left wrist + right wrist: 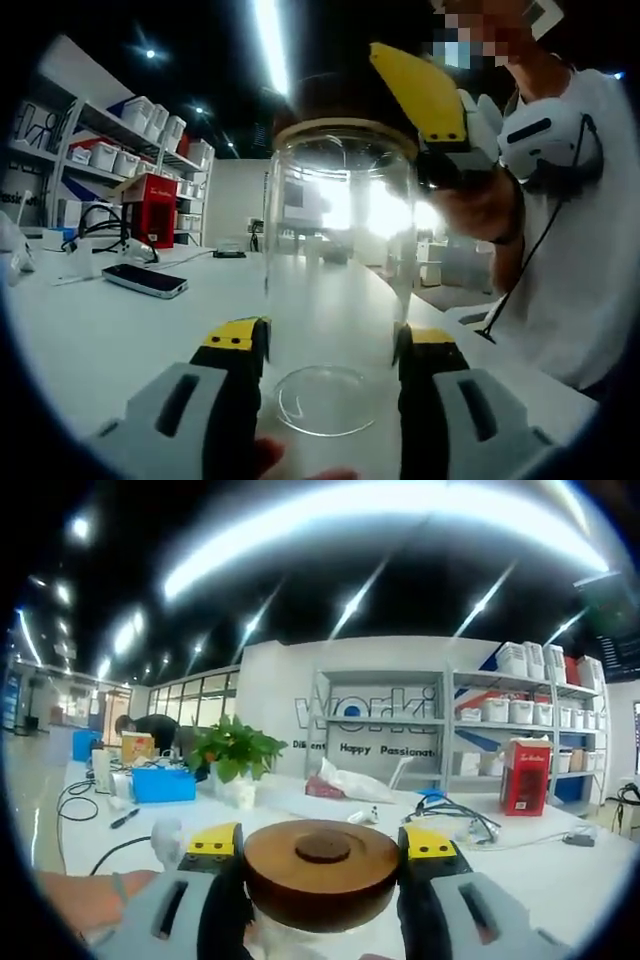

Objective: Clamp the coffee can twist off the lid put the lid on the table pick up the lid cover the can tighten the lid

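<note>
Your left tongs (330, 345) are clenched around the lower body of the clear glass coffee can (340, 270), one yellow-tipped jaw on each side, and the can's base stands on the white surface (90, 330). To the left on that surface lie a dark phone (146, 280) and, further back, a red box (152, 208). At the can's top, your right tongs (440, 130) reach in from the right and sit at the brown round wooden lid (335, 105). In the right gripper view those right tongs (322, 865) are closed on the lid (322, 870), pads pressing its rim from both sides, with the glass rim just beneath it.

I judge you are at the twisting stage; from this moment alone I cannot tell whether it is loosening or tightening. Keep the left grip firm so the can does not spin, turn the right wrist about the lid's centre, and keep the lid level to avoid cocking it on the rim
</note>
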A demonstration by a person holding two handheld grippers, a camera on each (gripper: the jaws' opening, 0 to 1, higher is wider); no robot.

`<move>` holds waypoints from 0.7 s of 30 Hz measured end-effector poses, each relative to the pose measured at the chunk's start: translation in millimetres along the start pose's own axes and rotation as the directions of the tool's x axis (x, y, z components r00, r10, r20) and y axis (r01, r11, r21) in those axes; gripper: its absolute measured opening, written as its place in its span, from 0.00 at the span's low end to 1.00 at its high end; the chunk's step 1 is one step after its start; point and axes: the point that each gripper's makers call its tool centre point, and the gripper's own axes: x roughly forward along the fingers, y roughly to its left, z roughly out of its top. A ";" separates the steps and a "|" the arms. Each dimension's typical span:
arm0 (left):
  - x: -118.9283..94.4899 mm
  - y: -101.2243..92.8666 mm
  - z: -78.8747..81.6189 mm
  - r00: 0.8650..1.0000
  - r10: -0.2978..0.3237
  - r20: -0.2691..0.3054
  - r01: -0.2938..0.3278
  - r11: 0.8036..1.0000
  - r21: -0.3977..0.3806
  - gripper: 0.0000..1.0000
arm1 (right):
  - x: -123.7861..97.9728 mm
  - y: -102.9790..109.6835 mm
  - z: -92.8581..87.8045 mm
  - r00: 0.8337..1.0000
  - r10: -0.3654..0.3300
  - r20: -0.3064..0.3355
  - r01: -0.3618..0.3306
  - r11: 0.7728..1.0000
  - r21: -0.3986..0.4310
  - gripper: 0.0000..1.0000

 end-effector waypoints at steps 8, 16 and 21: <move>-0.6 1.3 -0.1 1.000 0.006 -0.001 -0.006 1.000 0.003 0.44 | -0.5 0.6 -0.5 0.998 0.055 0.001 -0.055 0.998 0.003 0.56; -0.6 3.2 -0.5 1.000 0.019 -0.005 -0.018 1.000 0.007 0.43 | 1.4 0.8 -1.7 0.992 0.125 -0.009 -0.125 0.992 0.002 0.55; -0.7 3.9 -0.5 1.000 0.026 -0.007 -0.026 1.000 0.006 0.43 | 1.9 0.8 -1.9 0.988 0.157 -0.001 -0.157 0.988 -0.001 0.55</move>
